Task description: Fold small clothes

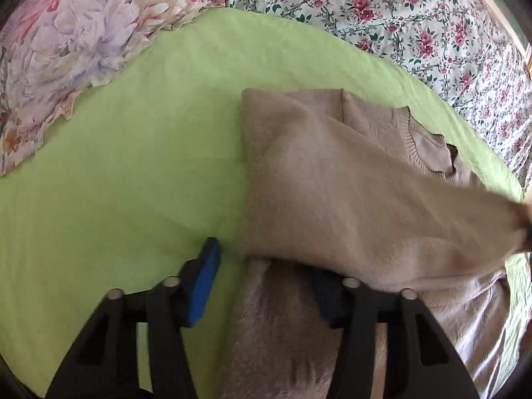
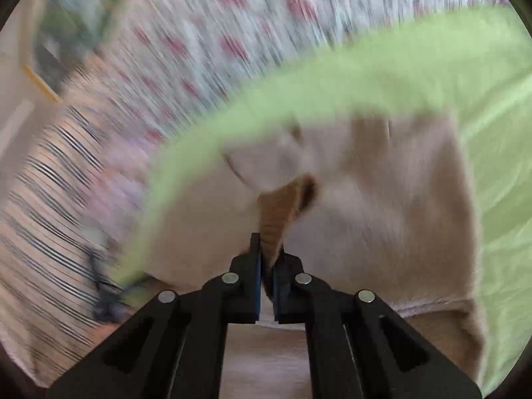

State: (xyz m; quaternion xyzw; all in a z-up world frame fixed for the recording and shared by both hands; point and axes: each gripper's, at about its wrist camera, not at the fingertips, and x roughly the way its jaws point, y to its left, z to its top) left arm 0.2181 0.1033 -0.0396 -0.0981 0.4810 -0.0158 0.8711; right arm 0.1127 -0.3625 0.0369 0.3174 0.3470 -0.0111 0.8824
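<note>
A fold of the beige sweater [image 2: 382, 219] is pinched between the pressed-together jaws of the right gripper [image 2: 266, 266], and the cloth is pulled up from there. The jaws of the left gripper [image 1: 266, 286] are spread; one blue pad [image 1: 204, 286] is seen left of the sweater [image 1: 332, 183], the other is half hidden under its edge, with cloth between them, not pressed. The sweater is laid on the green sheet [image 1: 133, 166]. Beyond the sheet a rose-print cover [image 1: 415, 16] is seen, and left of the sweater a pale floral cloth [image 1: 66, 50].
</note>
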